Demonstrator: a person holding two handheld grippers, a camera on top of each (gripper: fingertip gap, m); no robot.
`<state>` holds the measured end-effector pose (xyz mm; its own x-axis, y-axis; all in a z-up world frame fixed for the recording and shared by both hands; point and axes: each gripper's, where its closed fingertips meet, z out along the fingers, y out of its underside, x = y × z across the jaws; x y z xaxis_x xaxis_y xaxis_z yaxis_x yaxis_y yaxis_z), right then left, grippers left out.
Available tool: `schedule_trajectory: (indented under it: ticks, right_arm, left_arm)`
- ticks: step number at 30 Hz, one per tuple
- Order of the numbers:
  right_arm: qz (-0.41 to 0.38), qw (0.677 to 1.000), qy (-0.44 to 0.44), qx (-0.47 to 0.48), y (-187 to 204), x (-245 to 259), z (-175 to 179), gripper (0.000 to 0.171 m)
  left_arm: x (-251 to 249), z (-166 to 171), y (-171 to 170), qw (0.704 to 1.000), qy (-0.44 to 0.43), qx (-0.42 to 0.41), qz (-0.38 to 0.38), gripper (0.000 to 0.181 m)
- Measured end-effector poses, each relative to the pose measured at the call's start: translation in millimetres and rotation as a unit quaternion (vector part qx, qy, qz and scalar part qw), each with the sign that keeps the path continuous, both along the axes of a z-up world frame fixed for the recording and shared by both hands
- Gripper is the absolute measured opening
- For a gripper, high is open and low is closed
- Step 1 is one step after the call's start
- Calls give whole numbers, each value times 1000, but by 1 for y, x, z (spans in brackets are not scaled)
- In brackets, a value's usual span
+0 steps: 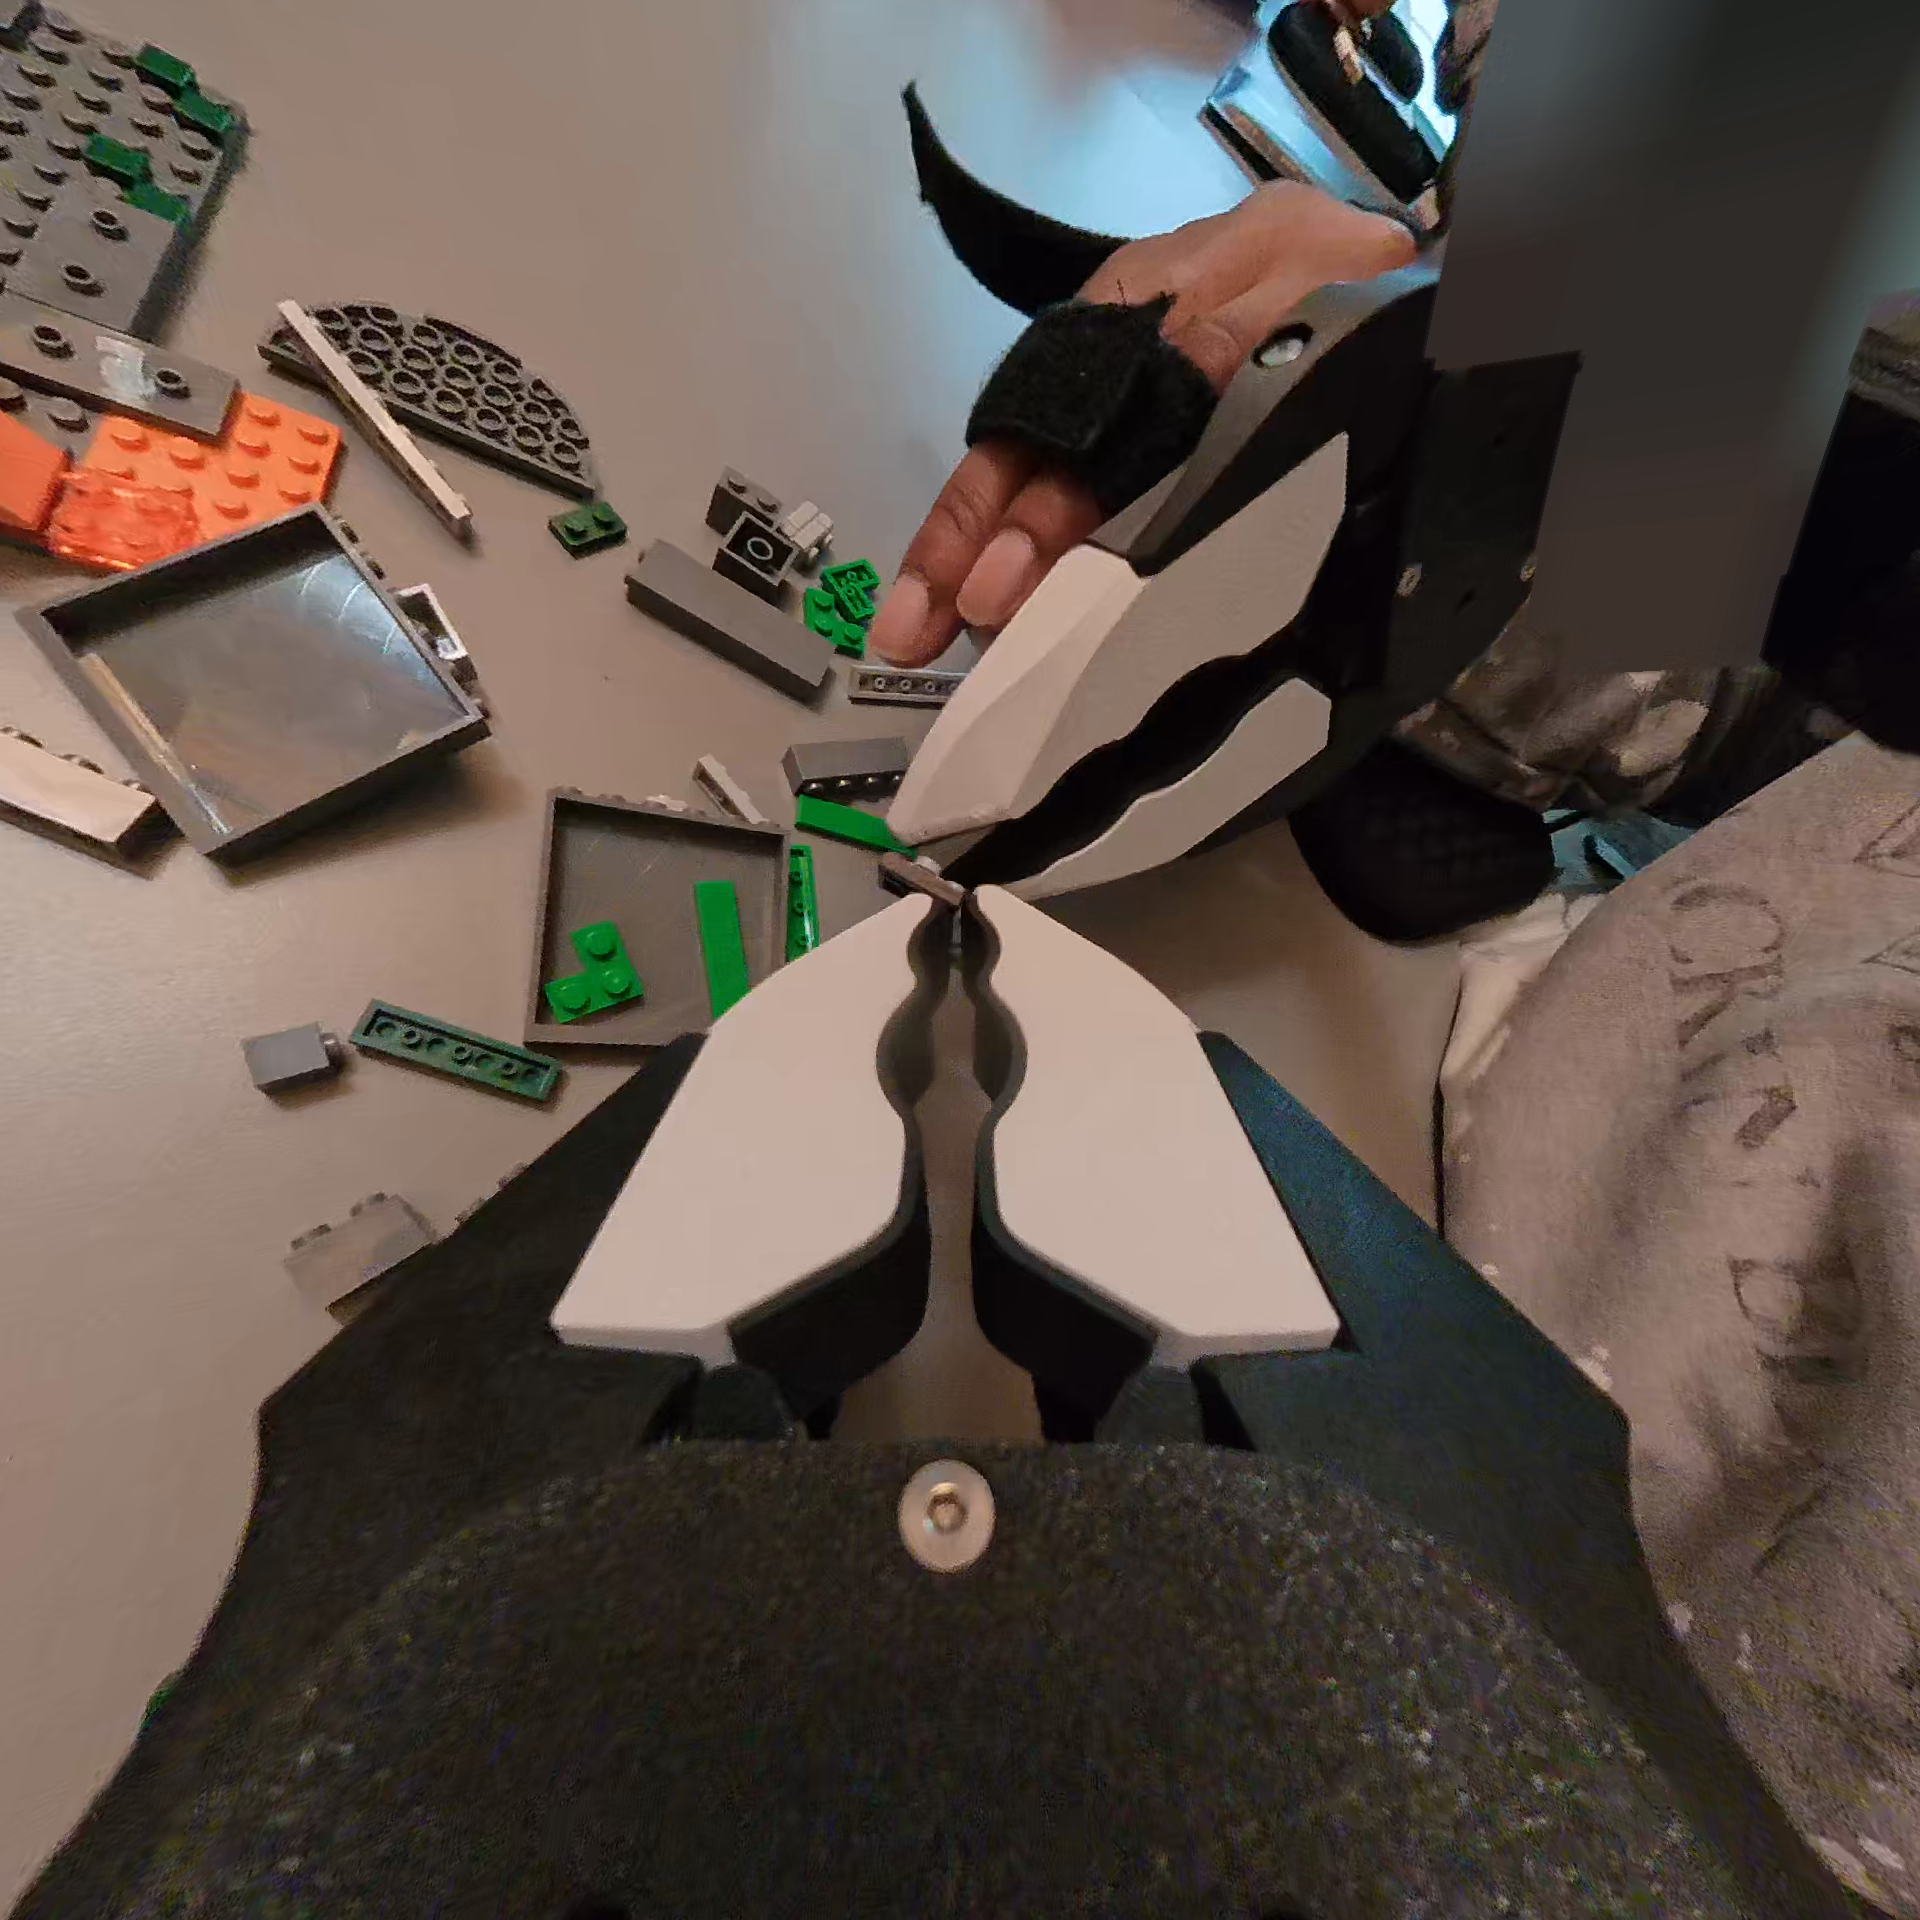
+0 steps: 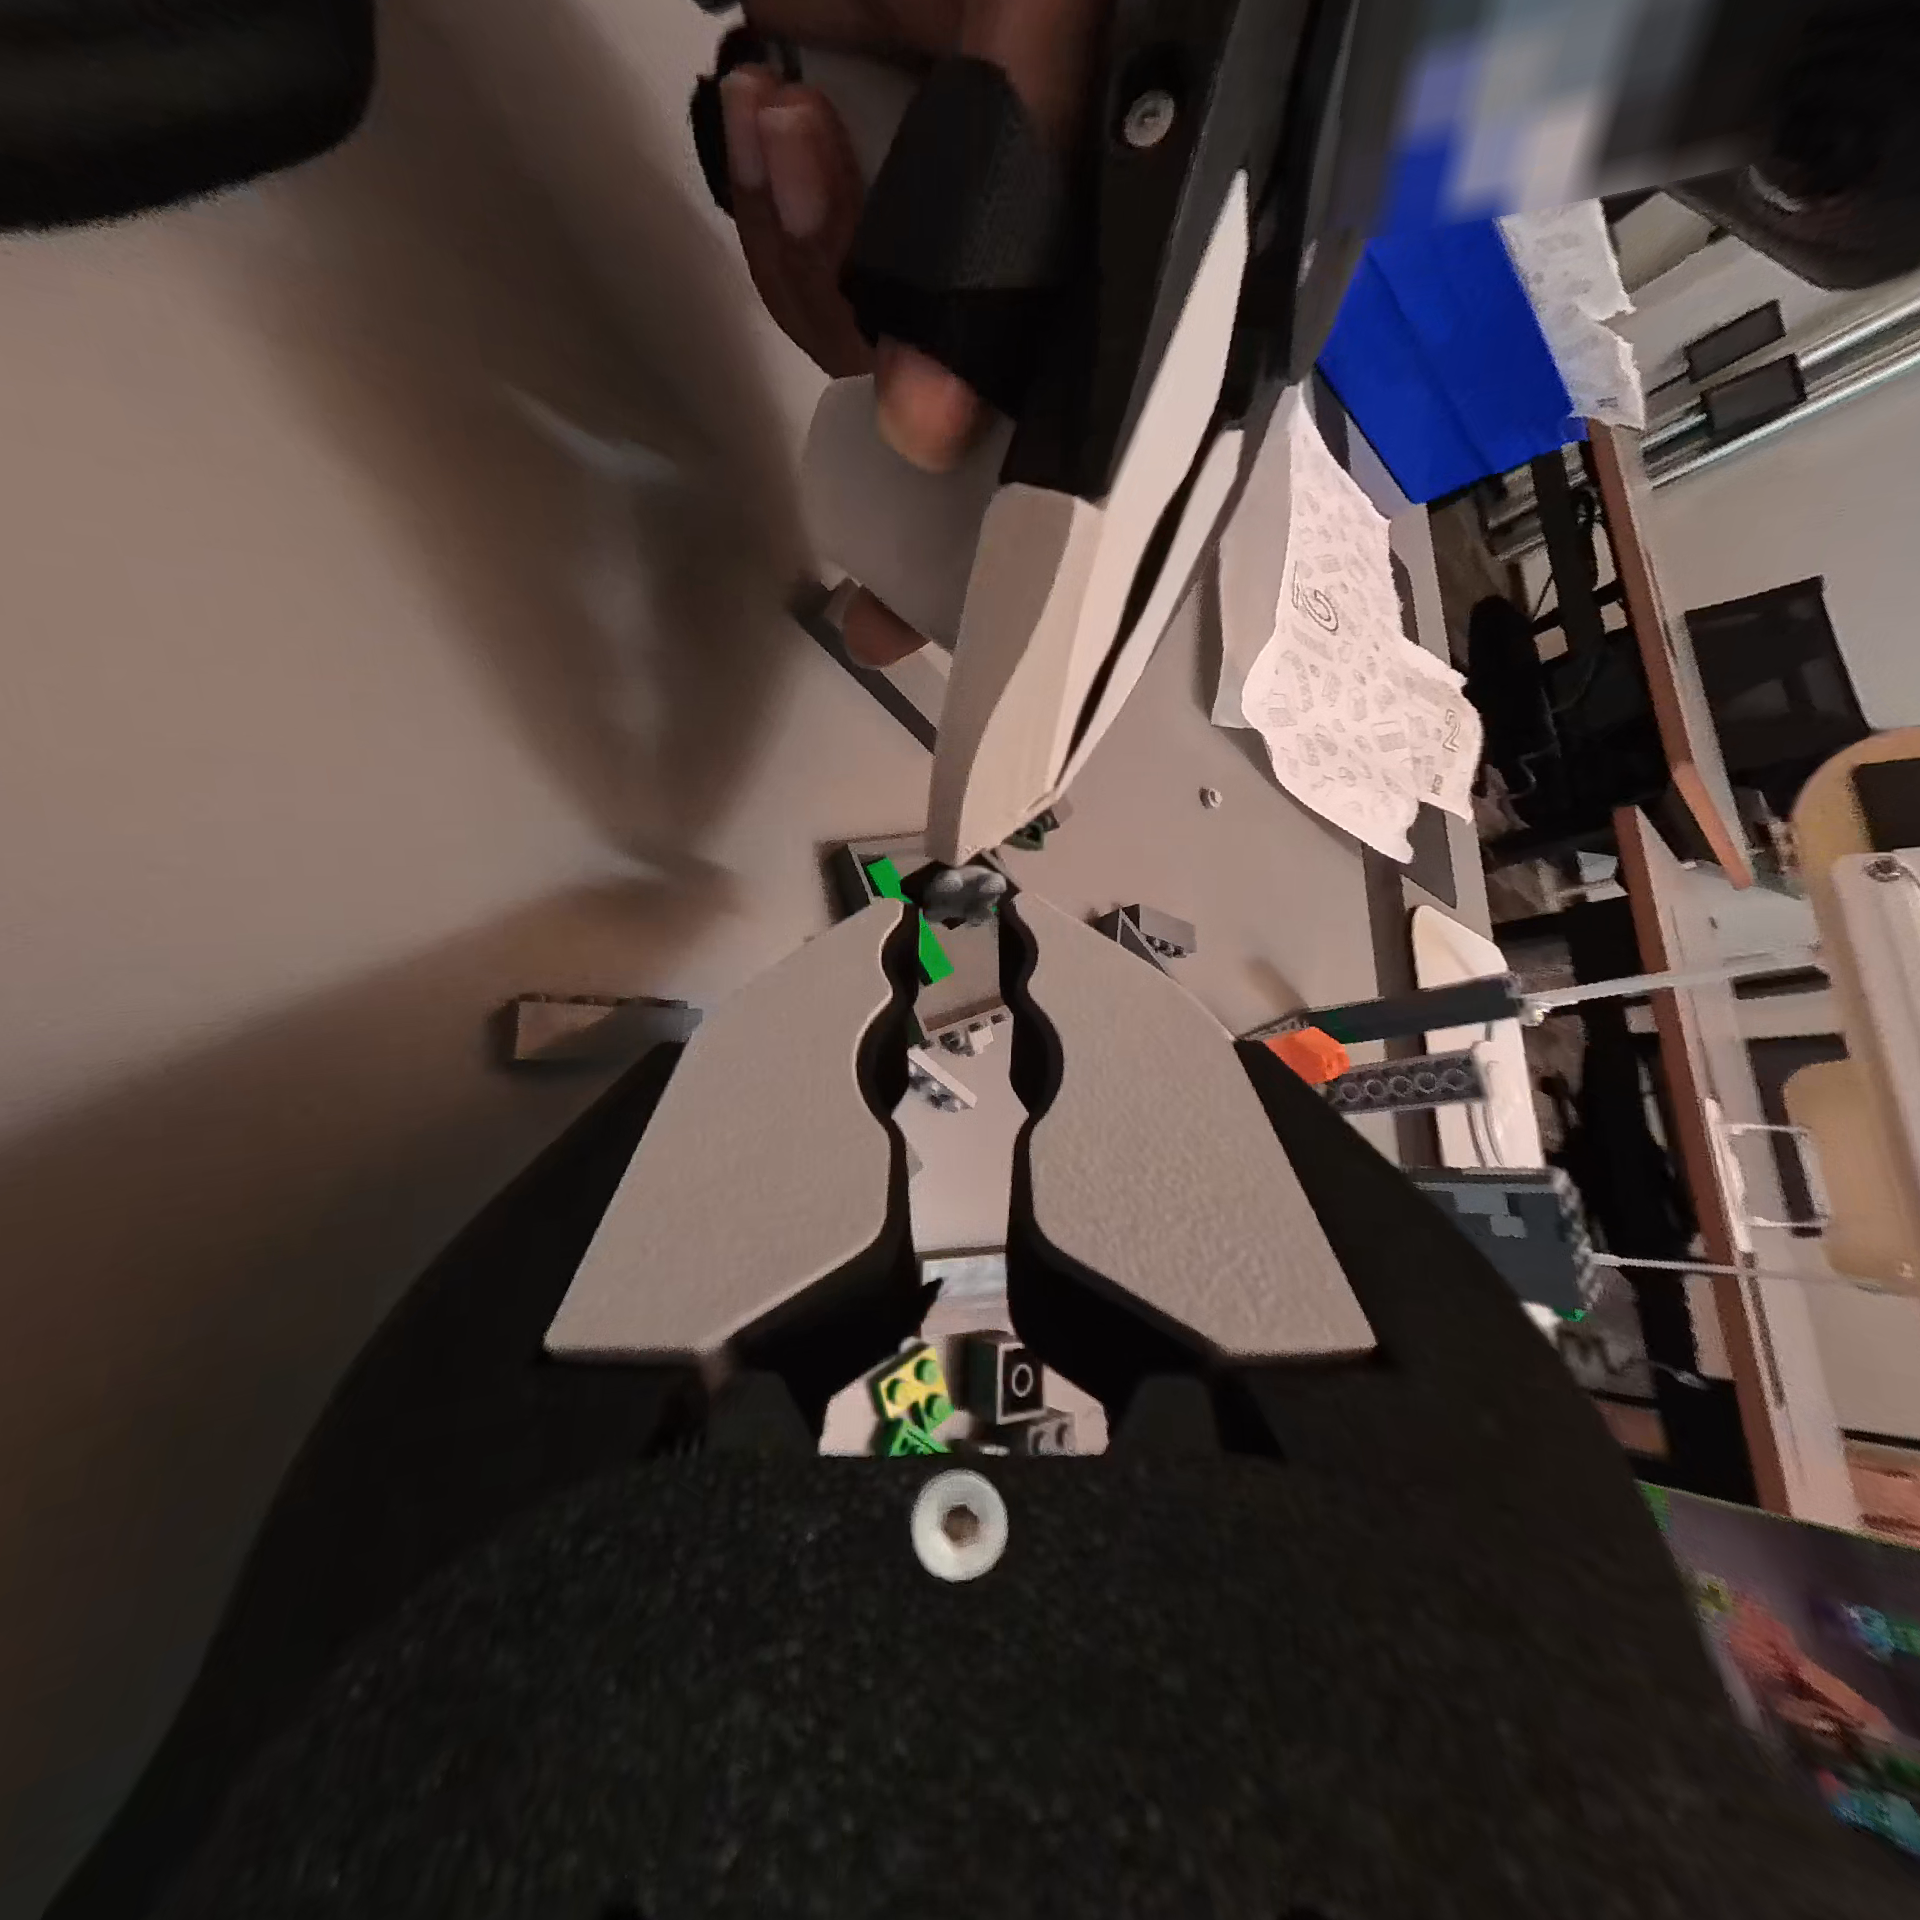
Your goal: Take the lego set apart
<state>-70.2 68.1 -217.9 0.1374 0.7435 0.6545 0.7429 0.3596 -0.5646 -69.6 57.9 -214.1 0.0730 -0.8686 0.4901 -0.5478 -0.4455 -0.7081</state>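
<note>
A small grey lego piece (image 1: 923,879) is held above the table between both grippers. My left gripper (image 1: 948,906) is shut on its lower part, fingertips almost together. My right gripper (image 1: 940,844) comes in from the upper right, a hand on it, and its tips meet the same piece. In the right wrist view my right gripper (image 2: 954,912) pinches the piece (image 2: 961,891) while the left gripper (image 2: 971,847) comes down from above onto it. Loose lego parts lie on the grey table (image 1: 644,187) below.
To the left lie a dark studded baseplate (image 1: 94,177), an orange plate (image 1: 218,457), a black half-round plate (image 1: 457,395), a large grey panel (image 1: 260,675) and a smaller panel (image 1: 655,862) holding green pieces (image 1: 594,985). A printed paper bag (image 2: 1351,675) lies at the table's far side.
</note>
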Motion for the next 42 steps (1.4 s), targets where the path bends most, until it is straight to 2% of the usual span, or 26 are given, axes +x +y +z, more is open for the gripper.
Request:
schedule_trajectory:
  ticks: [5, 20, 30, 31, 42]
  right_arm:
    - [14, 999, 7, -39, -6, 2, -3, 15]
    - [21, 1000, -22, -3, -14, -1, -3, 12]
    - [-22, 999, -31, 1, -3, 8, -4, 10]
    - [-26, 999, -33, 1, -2, 10, -5, 0]
    - [-80, 997, 7, 16, 16, 24, 4, 0]
  left_arm:
    - [0, -1, -10, 999, 3, 11, -32, 2]
    - [3, 5, -21, 998, -15, 20, -65, 0]
    - [7, 4, -9, 999, -7, 25, -20, 0]
    - [7, 4, -5, 1000, -6, 27, -10, 0]
    - [-4, 8, 17, 998, -10, 40, 46, 0]
